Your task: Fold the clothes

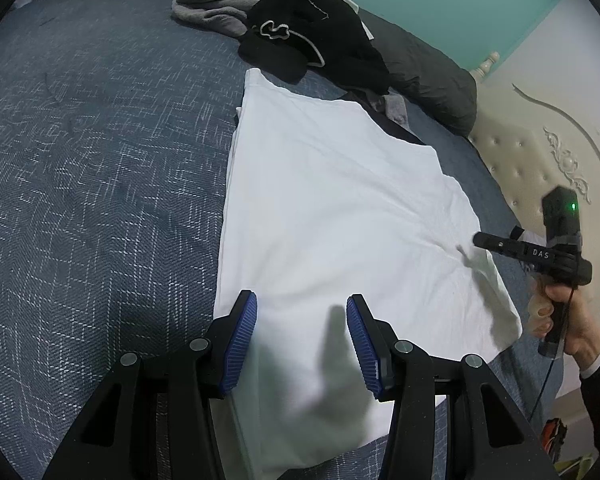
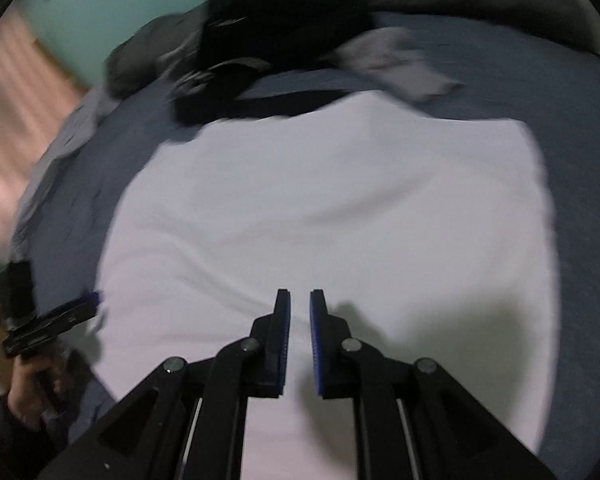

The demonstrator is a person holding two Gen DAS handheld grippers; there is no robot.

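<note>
From the left wrist camera, a white cotton garment point(image 1: 340, 208), folded into a broad flat panel, lies spread on the blue-grey woven bedspread point(image 1: 92, 168). Its left edge runs straight from near to far, and soft creases fan toward its right corner. The left gripper point(image 1: 302, 340), black with ribbed blue pads, hovers over the garment's near edge with its jaws standing apart and nothing caught between them; the cloth under them lies in shadow. At the right edge, a person's right hand point(image 1: 556, 312) in a dark sleeve holds the handle of the right gripper point(image 1: 480, 240), whose tip sits at the creased right corner of the white garment; from this side it is not clear whether it pinches the cloth. Beyond the garment lie a heap of black clothes point(image 1: 312, 40) with a light cord, and a crumpled grey sweatshirt point(image 1: 220, 4). A cream tufted headboard point(image 1: 532, 160) stands at the right under a teal wall point(image 1: 440, 0).

From the right wrist camera, which is blurred, the right gripper point(image 2: 300, 300) points down over the near part of the white garment point(image 2: 320, 200), its blue pads drawn nearly together with only a thin slit between them and no cloth visible in it. The left gripper point(image 2: 80, 308) shows at the garment's left edge, held by the left hand point(image 2: 32, 384). The black clothes point(image 2: 276, 40) lie just past the garment's far edge.
</note>
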